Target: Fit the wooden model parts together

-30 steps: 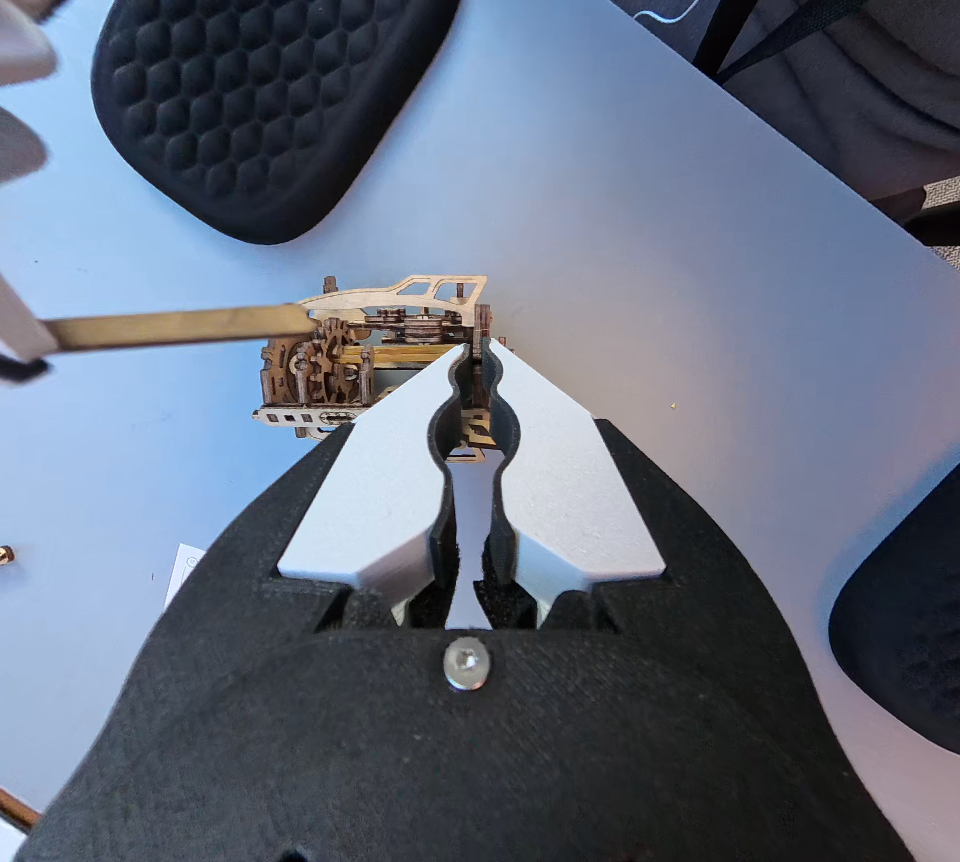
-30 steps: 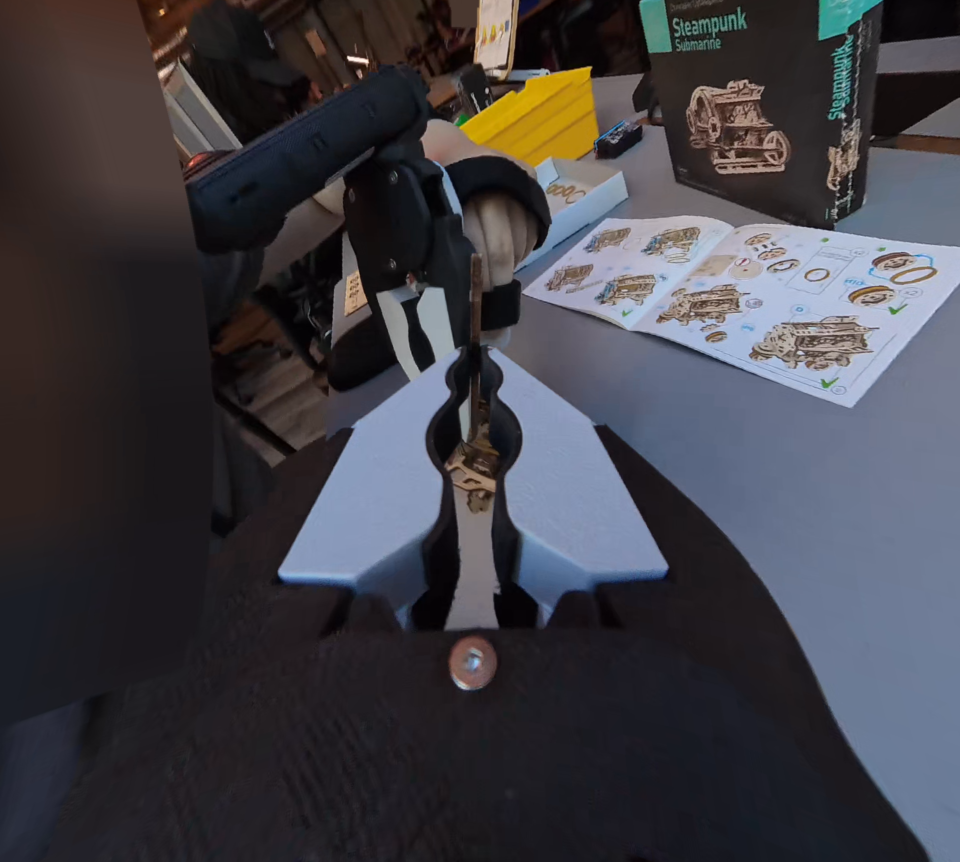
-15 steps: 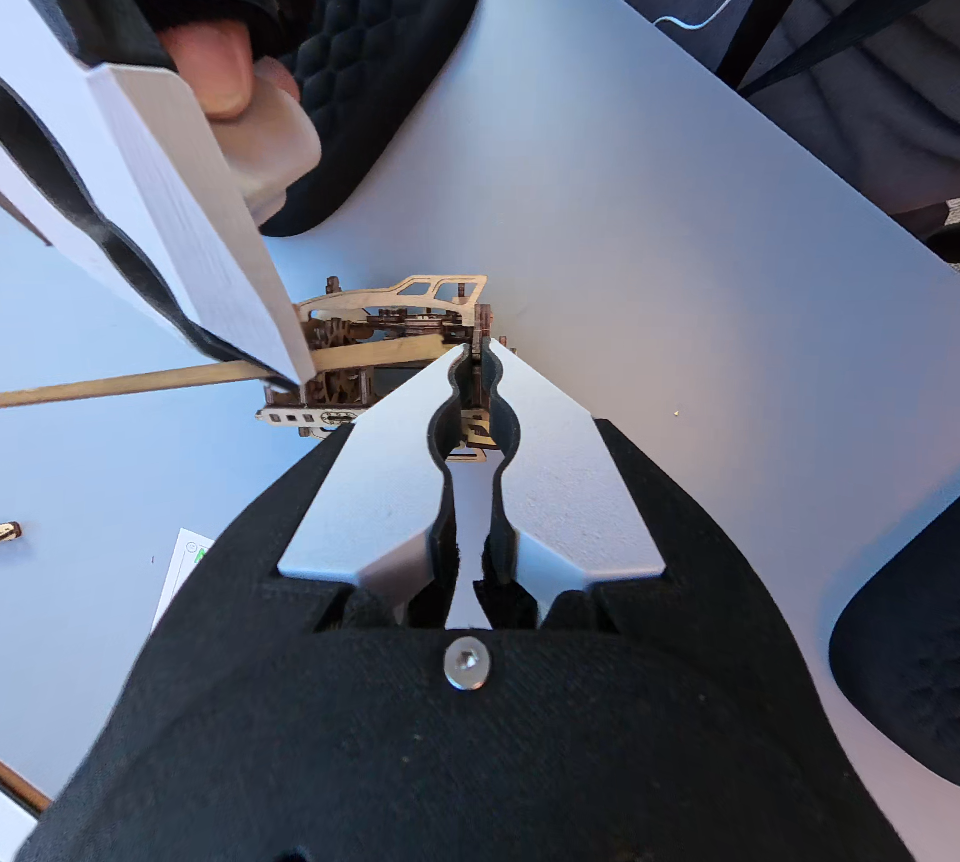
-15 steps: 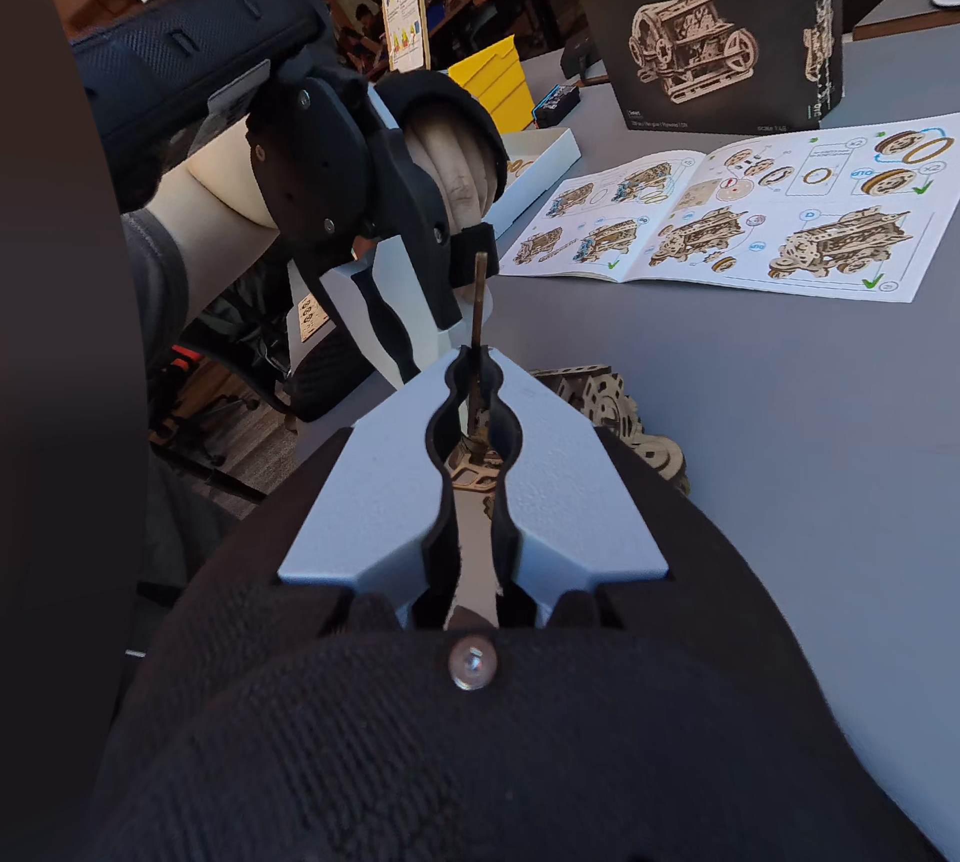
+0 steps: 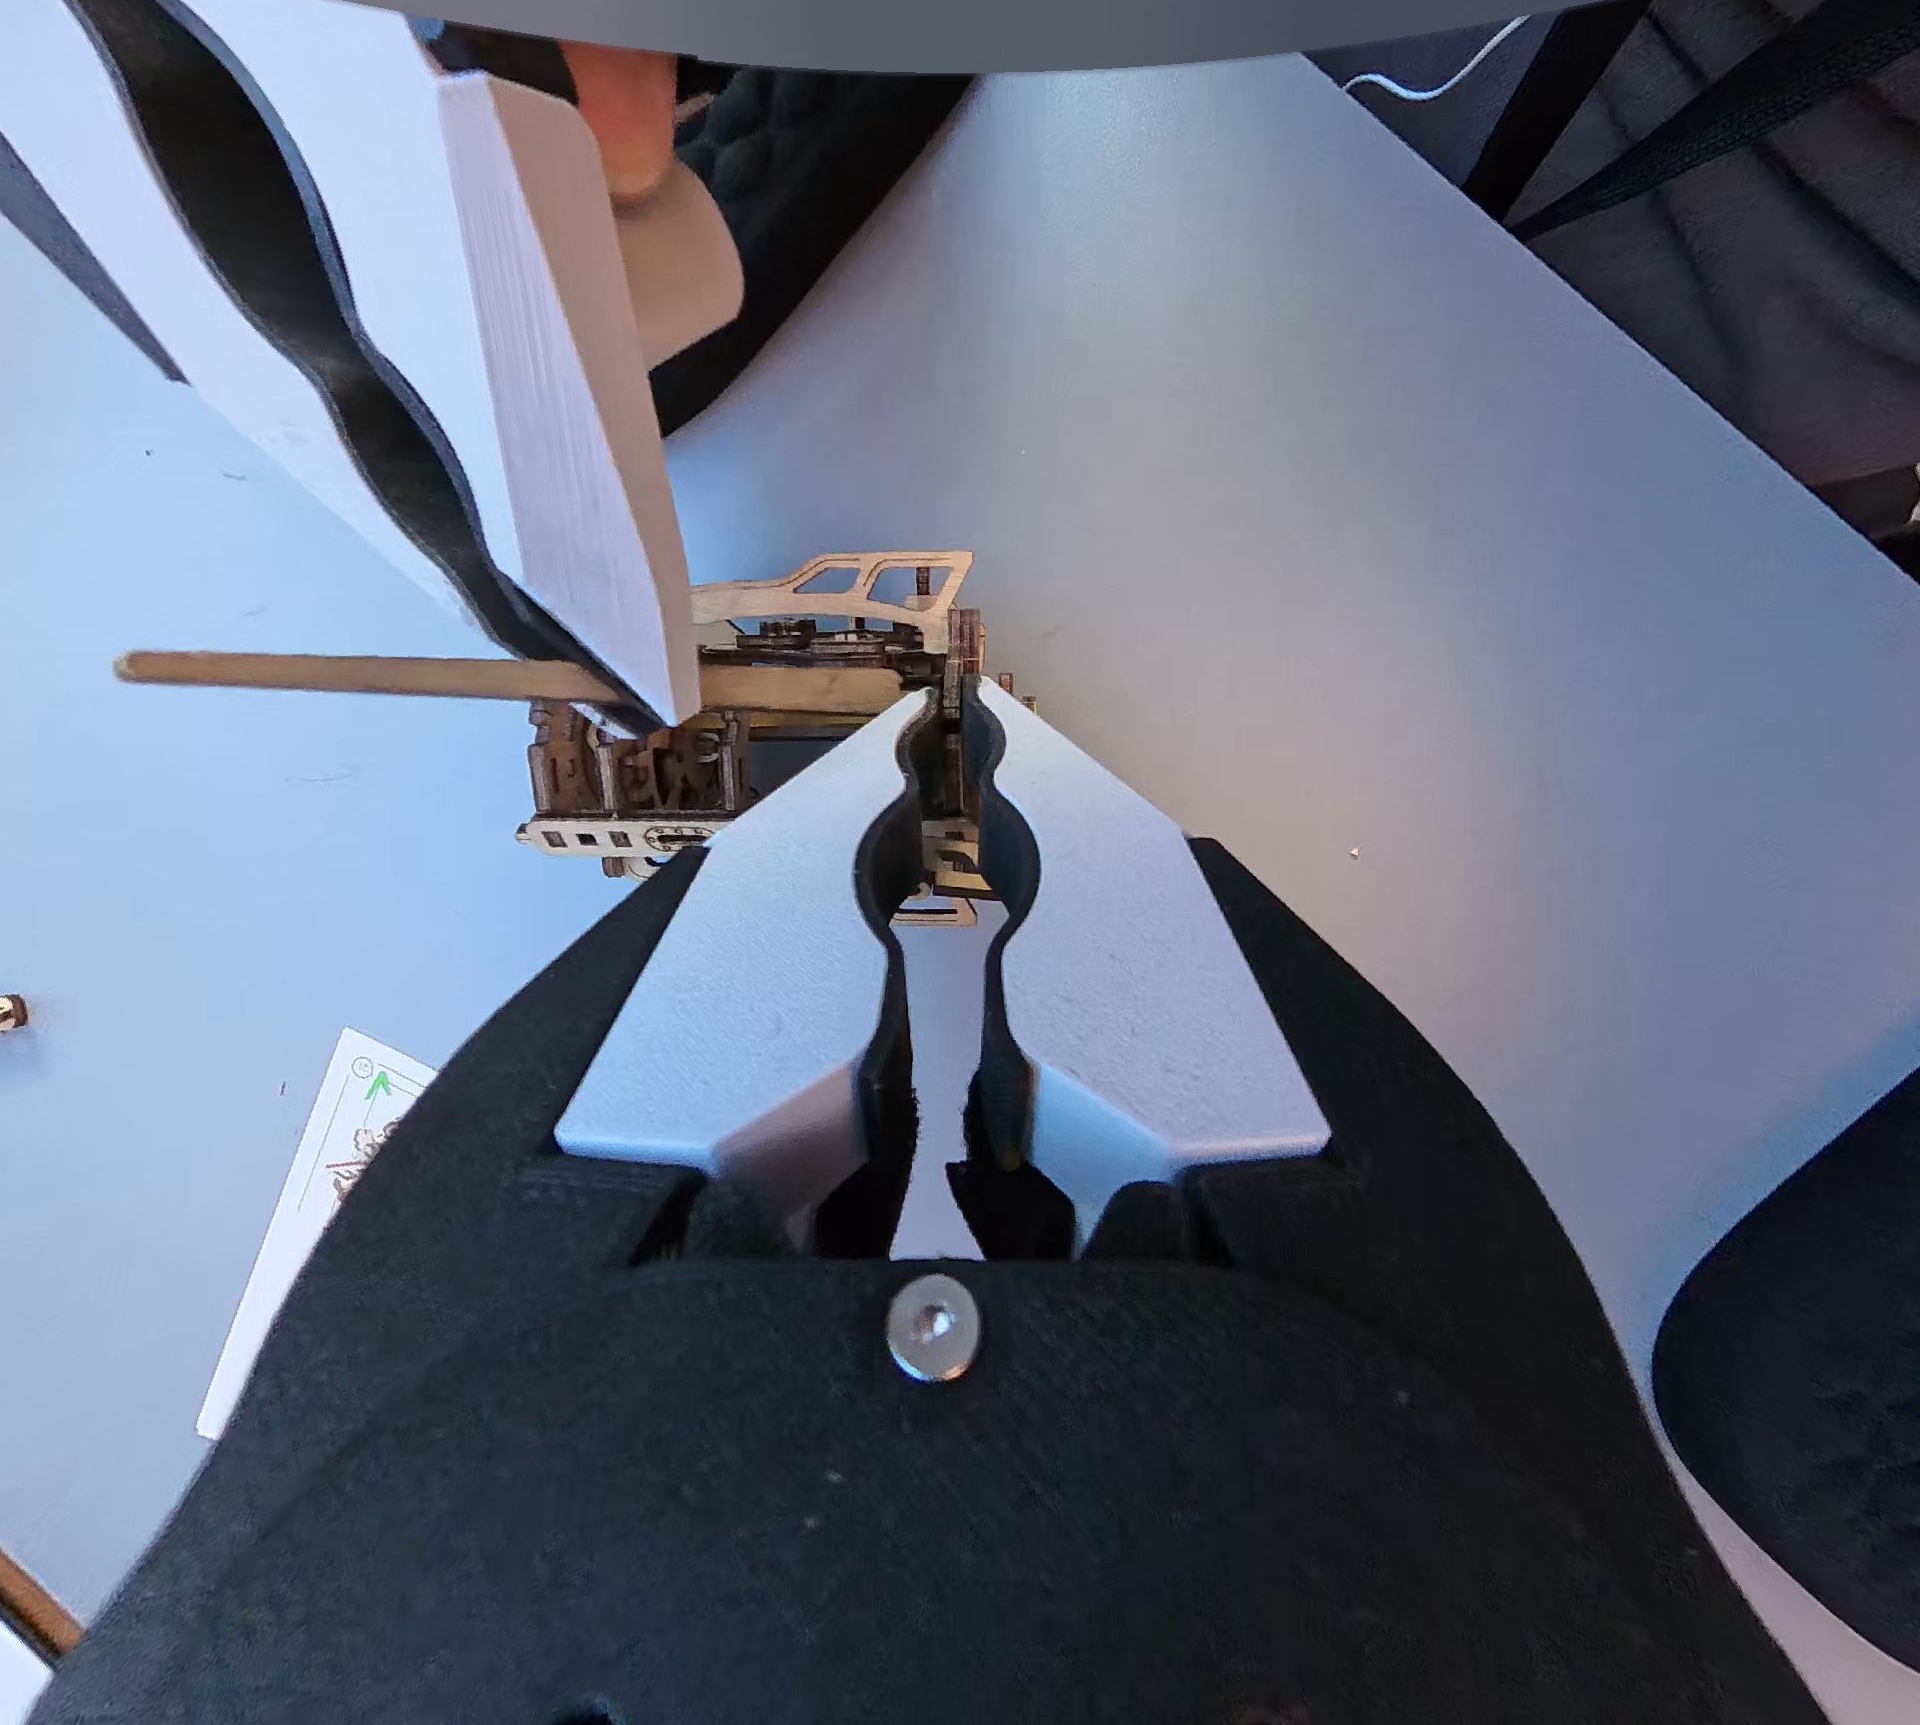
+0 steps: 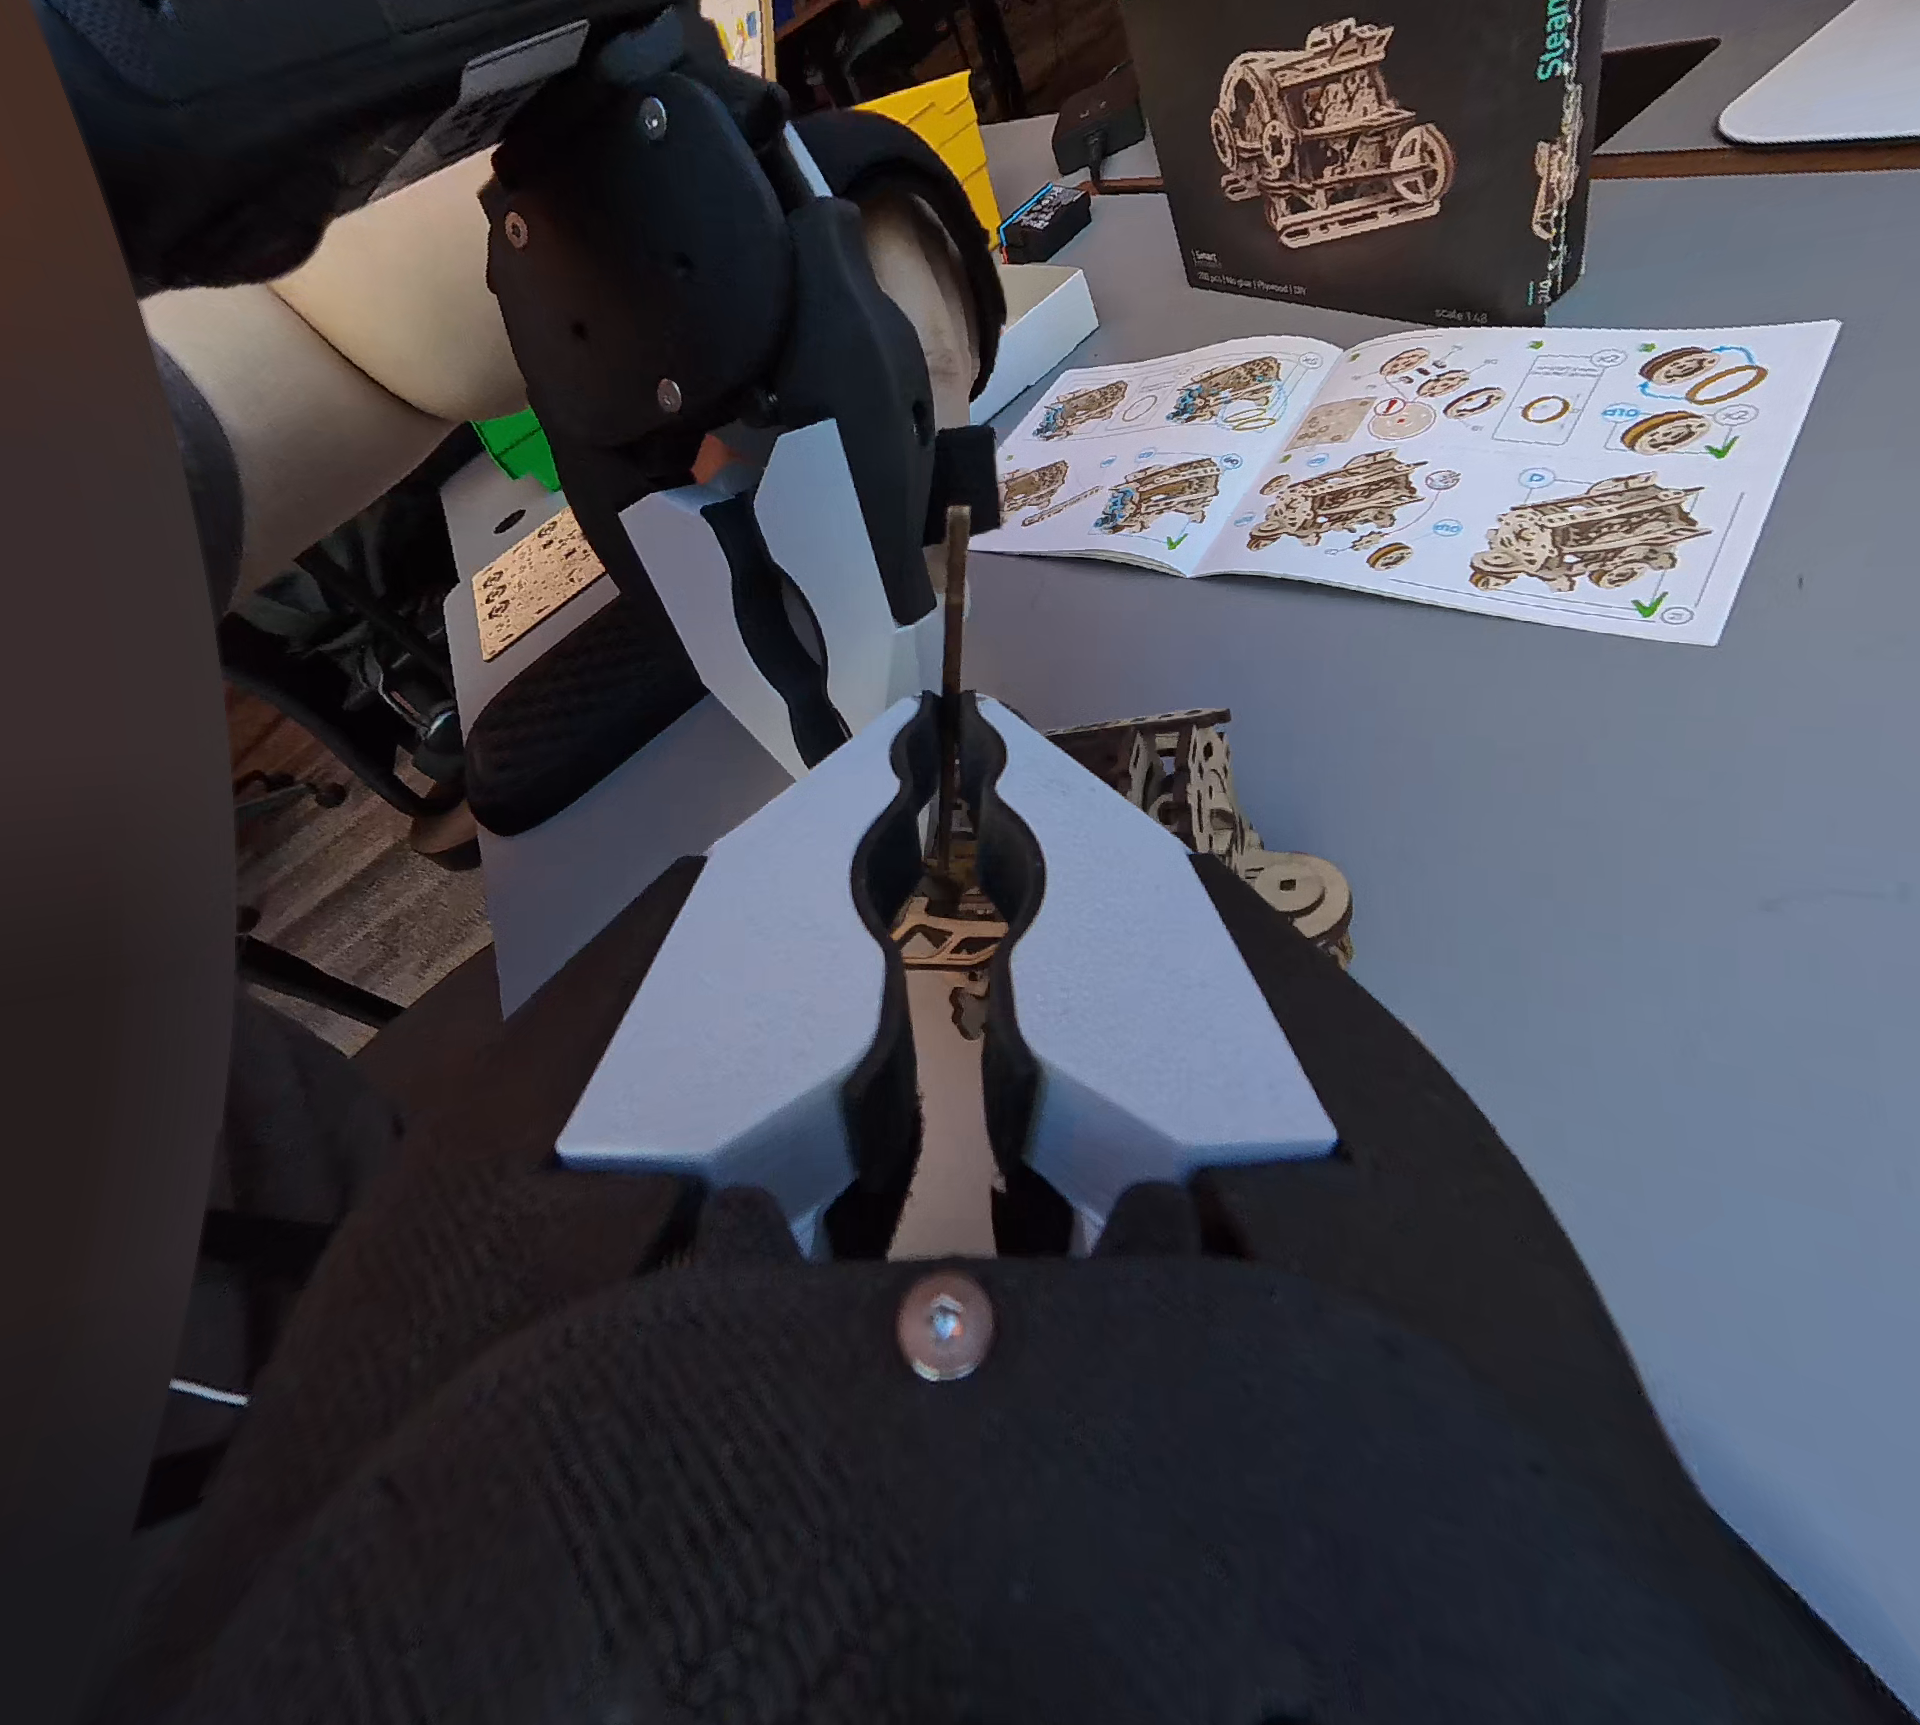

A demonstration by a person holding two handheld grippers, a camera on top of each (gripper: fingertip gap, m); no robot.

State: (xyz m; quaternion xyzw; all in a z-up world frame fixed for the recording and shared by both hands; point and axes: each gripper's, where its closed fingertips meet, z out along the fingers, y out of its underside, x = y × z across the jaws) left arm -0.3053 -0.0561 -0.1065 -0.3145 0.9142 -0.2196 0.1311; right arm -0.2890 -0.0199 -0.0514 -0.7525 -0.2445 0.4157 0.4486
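Because it is built from thin laser-cut plywood, the wooden model (image 5: 821,699) on the grey table (image 5: 1299,532) looks light, stiff and brittle; its open gearwork and slim curved top rail would likely snap if squeezed, so the solid end wall and frame edges seem the safest places to grip. The left gripper (image 5: 948,699) is pinched onto that upright end wall at the model's right end, pads pressing both faces, steadying it on the table. A long, flat wooden strip (image 5: 343,673) lies level across the model's top, one end inside the frame and the other reaching out to the left. Thin and bendable, it probably needs a hold close to the model to avoid bowing. The right gripper (image 6: 951,709) is clamped on this strip just beside the frame, and it appears edge-on between the pads in its own view.

Compared with a second ago, the right gripper has come in from the far left and now looms over the model, while the strip has pushed further into the frame. The left gripper's hold is unchanged.
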